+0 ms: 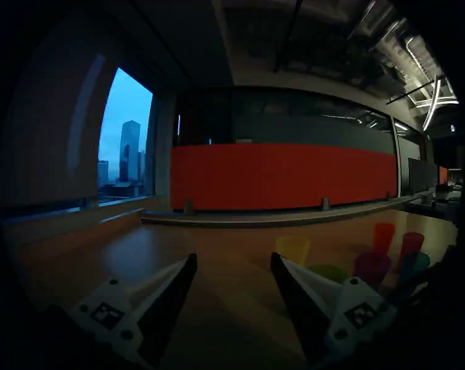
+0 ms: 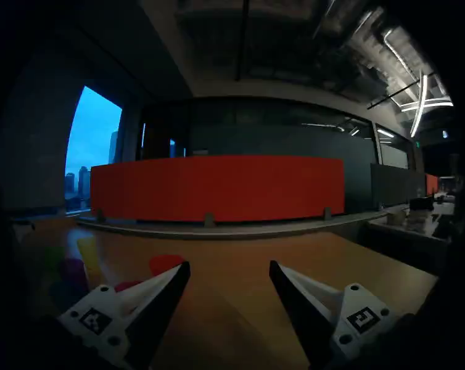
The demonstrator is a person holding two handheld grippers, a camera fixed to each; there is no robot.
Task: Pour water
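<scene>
Left gripper view showed the left gripper (image 1: pixel 233 257) low over a wooden table (image 1: pixel 226 237). Its two fingers were spread wide apart, with only bare table between them.

A bunch of plastic cups stood toward the right edge of the table, past the right finger. The yellow cup (image 1: pixel 293 248) was nearest the middle of the table, and the green cup (image 1: pixel 329 272) sat just beside it. Next came the purple cup (image 1: pixel 371 268). The orange cup (image 1: pixel 383 237) and the pink cup (image 1: pixel 411 243) stood behind it, both tall and upright. The blue cup (image 1: pixel 415 264) was the one nearest the right edge. The room was dim and the cups were seen from the side, so I could not tell if any of them had water inside.

Right gripper view showed the right gripper (image 2: pixel 229 264) over the same table, well apart from the cups. Its fingers were also spread wide, with nothing held. In this view the cups were toward the left edge of the table. The yellow cup (image 2: pixel 87 253) looked tilted. A red cup (image 2: pixel 164 264) stood just past the left fingertip. The purple cup (image 2: pixel 72 271) and the green cup (image 2: pixel 52 256) were close together, farther left. They looked dark and blurry.

A long red panel (image 1: pixel 282 176) ran along the far edge of the table. A window (image 1: pixel 124 148) showed blue sky and tall buildings.
</scene>
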